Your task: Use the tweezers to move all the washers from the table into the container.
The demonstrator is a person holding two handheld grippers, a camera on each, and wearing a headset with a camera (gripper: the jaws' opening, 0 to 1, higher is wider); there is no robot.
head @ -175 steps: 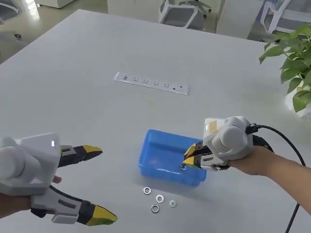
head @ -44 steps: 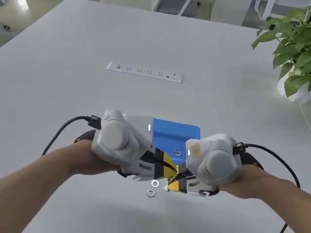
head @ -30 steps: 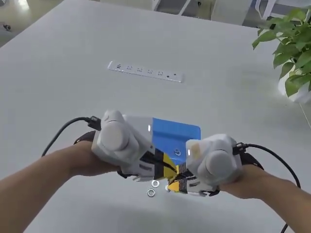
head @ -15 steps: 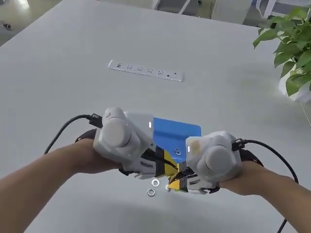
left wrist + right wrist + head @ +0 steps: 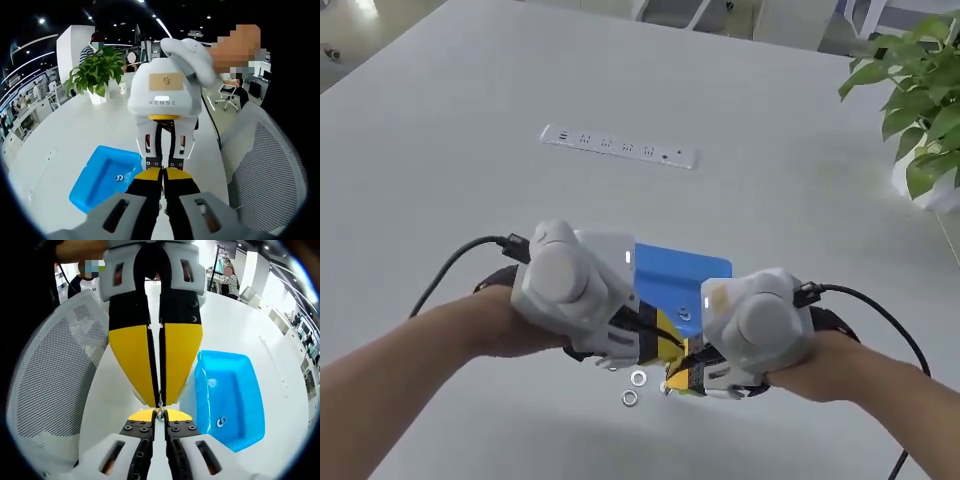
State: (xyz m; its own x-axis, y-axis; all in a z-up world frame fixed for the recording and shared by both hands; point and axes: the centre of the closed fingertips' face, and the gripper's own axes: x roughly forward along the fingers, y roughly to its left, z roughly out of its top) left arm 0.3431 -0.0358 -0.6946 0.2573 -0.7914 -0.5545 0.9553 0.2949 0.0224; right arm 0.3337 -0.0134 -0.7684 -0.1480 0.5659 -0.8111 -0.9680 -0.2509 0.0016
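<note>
This was an open-plan office. A broad white table [image 5: 800,200] carried a built-in power strip [image 5: 618,147] toward twelve o'clock in the head view, with a potted plant [image 5: 910,100] at two o'clock and office chairs [image 5: 670,10] beyond the far edge. The left gripper view showed rows of ceiling lights [image 5: 41,21], a swivel chair [image 5: 228,95] and a grey mesh chair back [image 5: 270,165] at three o'clock.

A wide, pale grey table [image 5: 440,90] carries a white power strip [image 5: 618,147] near its middle, and a leafy green plant [image 5: 910,90] stands at its far right edge. A grey mesh office chair [image 5: 270,165] stands close beside the table, and more chairs [image 5: 670,12] stand beyond its far side. The dark ceiling carries strip lights [image 5: 162,27], and a white column [image 5: 70,47] rises behind the plant.
</note>
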